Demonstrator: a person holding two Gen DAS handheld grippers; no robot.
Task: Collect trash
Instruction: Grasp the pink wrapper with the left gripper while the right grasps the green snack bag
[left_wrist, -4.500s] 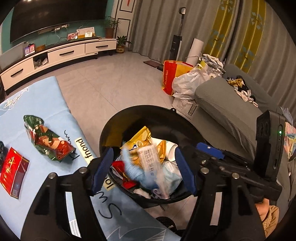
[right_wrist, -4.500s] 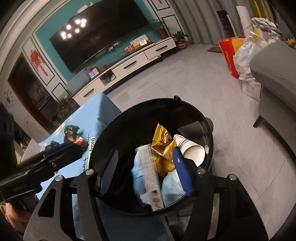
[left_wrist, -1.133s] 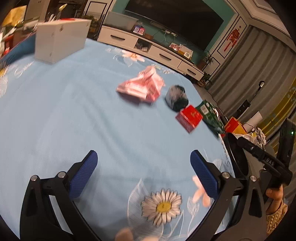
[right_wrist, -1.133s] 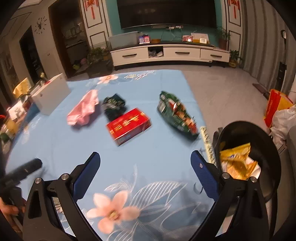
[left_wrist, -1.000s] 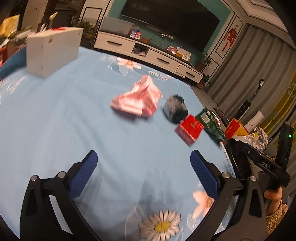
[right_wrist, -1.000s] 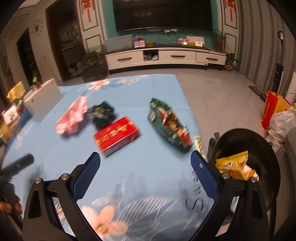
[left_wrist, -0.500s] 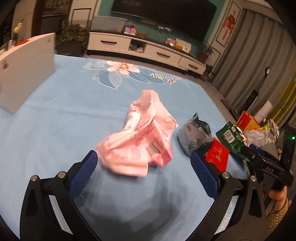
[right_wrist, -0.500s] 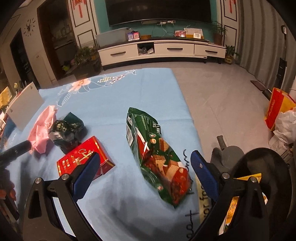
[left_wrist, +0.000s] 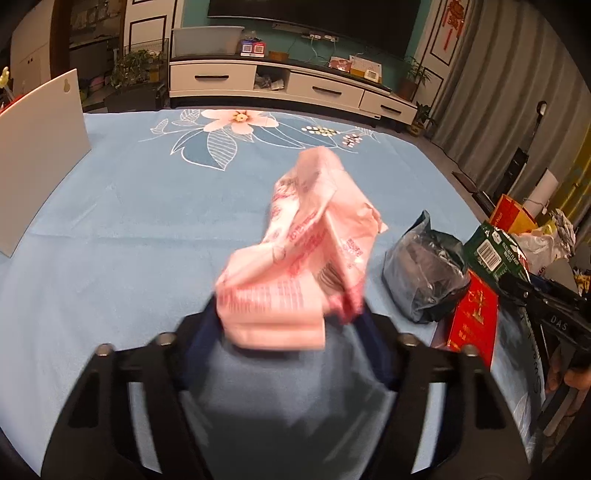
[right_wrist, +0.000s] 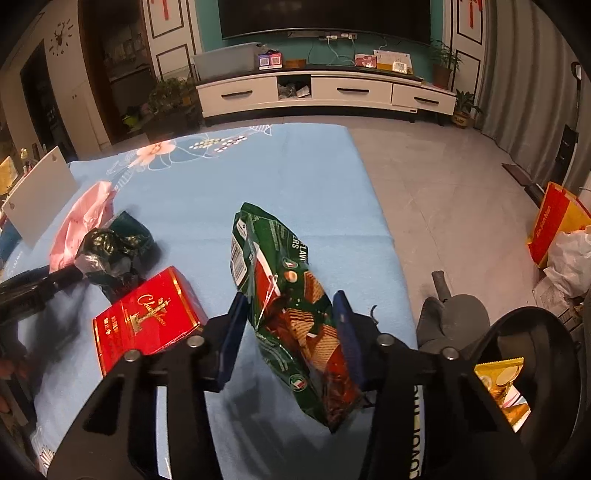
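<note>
A crumpled pink wrapper (left_wrist: 306, 251) lies on the blue flowered tablecloth (left_wrist: 147, 221). My left gripper (left_wrist: 288, 314) is closing on its near end, and both blue pads touch it. In the right wrist view a green wafer bag (right_wrist: 284, 295) lies between the closing jaws of my right gripper (right_wrist: 290, 299), with the pads against its sides. A red box (right_wrist: 147, 321) and a dark crumpled bag (right_wrist: 110, 247) sit to the left of the green bag. The pink wrapper (right_wrist: 85, 218) shows beyond them.
A black bin (right_wrist: 546, 343) with a yellow wrapper (right_wrist: 498, 376) inside stands off the table's right edge. A white box (left_wrist: 37, 147) stands at the table's far left. Bags are piled on the floor to the right, and a TV cabinet lines the far wall.
Both grippers have come down close over the table. The left jaws narrowed around the pink wrapper, the right jaws around the green bag. The pink wrapper looks pushed up.
</note>
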